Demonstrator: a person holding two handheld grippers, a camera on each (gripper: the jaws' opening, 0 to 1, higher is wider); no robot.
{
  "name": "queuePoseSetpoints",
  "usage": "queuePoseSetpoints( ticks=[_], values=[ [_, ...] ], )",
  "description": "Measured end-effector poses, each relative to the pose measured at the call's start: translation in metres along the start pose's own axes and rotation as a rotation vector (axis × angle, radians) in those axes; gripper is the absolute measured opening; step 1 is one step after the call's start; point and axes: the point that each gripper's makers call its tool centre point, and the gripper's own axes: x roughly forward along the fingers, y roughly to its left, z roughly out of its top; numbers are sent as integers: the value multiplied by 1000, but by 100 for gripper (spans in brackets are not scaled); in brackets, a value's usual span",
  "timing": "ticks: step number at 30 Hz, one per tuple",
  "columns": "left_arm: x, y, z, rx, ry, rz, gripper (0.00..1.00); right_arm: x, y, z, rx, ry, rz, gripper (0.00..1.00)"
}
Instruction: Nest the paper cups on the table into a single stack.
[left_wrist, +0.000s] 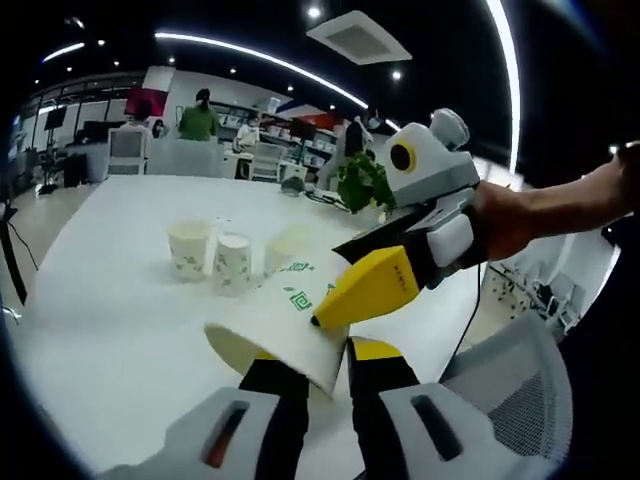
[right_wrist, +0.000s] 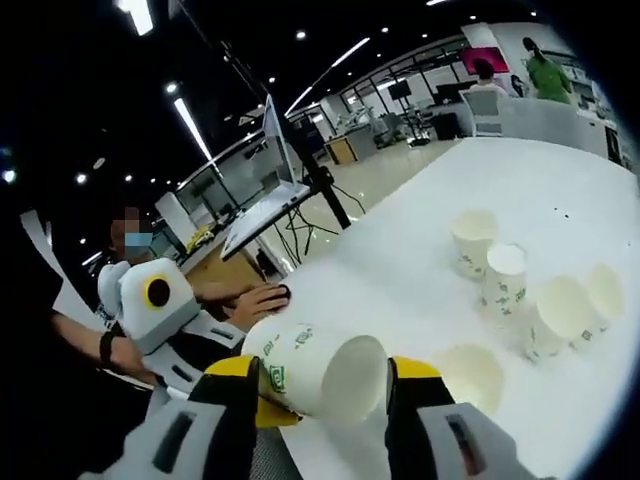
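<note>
Currently both tongs clamp one paper cup (left_wrist: 285, 325) lying sideways, lower centre: left tongs (left_wrist: 318, 385) at its rim, right tongs (right_wrist: 322, 385) around its body. Other cups (left_wrist: 215, 258) stand mid-bench (left_wrist: 110, 300).

Held paper cup (left_wrist: 275, 325) (right_wrist: 318, 372): white, green printed motifs, lying on its side above the table (left_wrist: 120, 300) (right_wrist: 400, 270), clear of it, gripped at both ends. Open mouth faces the right gripper view.

Other cups, all white with green print, stand on the table beyond the held cup:
- upright cup (left_wrist: 189, 247) (right_wrist: 473, 243), mouth up
- cup just beside it (left_wrist: 232, 263) (right_wrist: 503, 281)
- a further cup (left_wrist: 288, 250) (right_wrist: 558, 318), close to those two.
</note>
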Motion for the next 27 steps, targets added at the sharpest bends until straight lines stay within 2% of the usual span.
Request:
queuePoseSetpoints(
  ticks=[3, 6, 9, 15, 20, 21, 23, 27],
  values=[
    [0, 2, -1, -26, 7, -5, 14, -1, -1, -3, -6, 10, -4, 50],
    [-1, 3, 4, -96, -25, -13, 17, -1, -5, -7, 12, 13, 2, 49],
    [-3, -2, 10, -127, -48, -29, 17, -3, -2, -4, 79, -30, 27, 48],
    [-4, -8, 14, -122, -50, -48, 16, -6, -4, -1, 92, -43, 43, 48],
    [-5, -11, 15, -137, -51, -64, 8, -8, 0, -1, 86, -49, 53, 48],
    [-5, -10, 15, -135, -50, -63, 0, -9, 0, -2, 85, -48, 54, 40],
    [-5, -11, 16, -134, -48, -65, 0, -10, 7, -4, 76, -40, 71, 32],
    [-5, -16, 16, -113, -29, -82, 0, -12, 13, -7, 53, -31, 71, 34]
  ],
)
